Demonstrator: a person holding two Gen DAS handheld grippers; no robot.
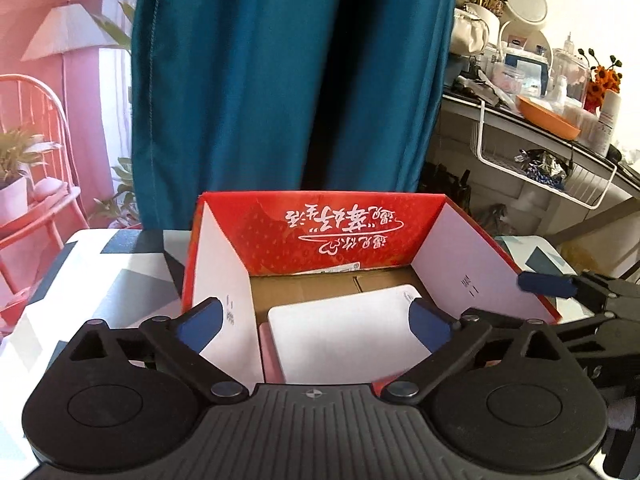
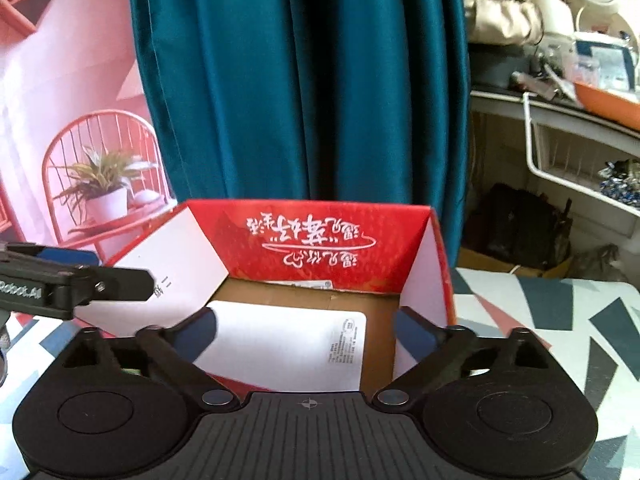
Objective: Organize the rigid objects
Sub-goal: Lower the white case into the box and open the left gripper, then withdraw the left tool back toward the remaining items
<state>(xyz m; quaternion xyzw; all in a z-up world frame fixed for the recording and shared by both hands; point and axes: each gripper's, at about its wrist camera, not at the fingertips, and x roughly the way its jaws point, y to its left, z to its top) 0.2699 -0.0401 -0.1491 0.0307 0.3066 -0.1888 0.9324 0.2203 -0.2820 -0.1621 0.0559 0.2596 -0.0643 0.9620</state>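
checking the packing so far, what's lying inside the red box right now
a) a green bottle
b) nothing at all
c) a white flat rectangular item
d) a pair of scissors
c: both wrist views show a white flat item lying on the cardboard floor of the open red box, and both grippers are open and empty.

A surface [image 1: 100, 276] with a white, grey, navy and red geometric pattern carries an open red box [image 1: 320, 232], which stands directly on it, flaps up, near the far edge.
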